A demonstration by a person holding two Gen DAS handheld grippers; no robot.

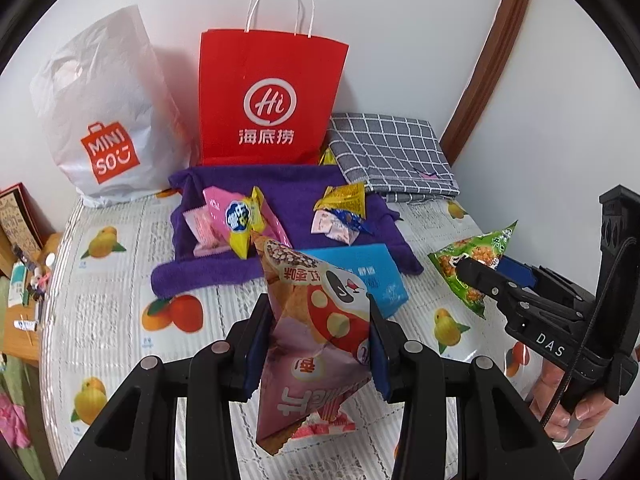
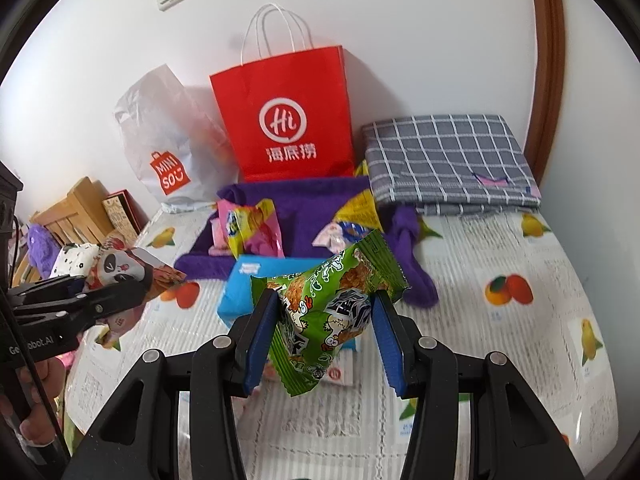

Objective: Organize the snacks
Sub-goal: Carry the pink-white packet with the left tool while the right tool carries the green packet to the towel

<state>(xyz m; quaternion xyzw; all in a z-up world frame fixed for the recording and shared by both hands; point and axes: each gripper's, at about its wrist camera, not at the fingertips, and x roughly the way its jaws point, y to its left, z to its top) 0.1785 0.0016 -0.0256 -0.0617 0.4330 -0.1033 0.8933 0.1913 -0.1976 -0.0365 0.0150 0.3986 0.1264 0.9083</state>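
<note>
Left hand-held gripper (image 1: 318, 344) grips pink snack bag (image 1: 316, 332), raised above the bench (image 1: 120, 320). Right hand-held gripper (image 2: 324, 336) grips green snack bag (image 2: 328, 308). Red bag (image 1: 272, 96) at 12 o'clock, w/ purple towel (image 1: 296, 188) before it.

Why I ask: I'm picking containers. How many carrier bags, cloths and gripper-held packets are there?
Carrier bags: 2 (red paper bag, white plastic bag)
Cloths: 2 (purple towel, grey checked cloth)
Held packets: 2 (pink packet in left gripper, green packet in right gripper)
Total: 6
</note>
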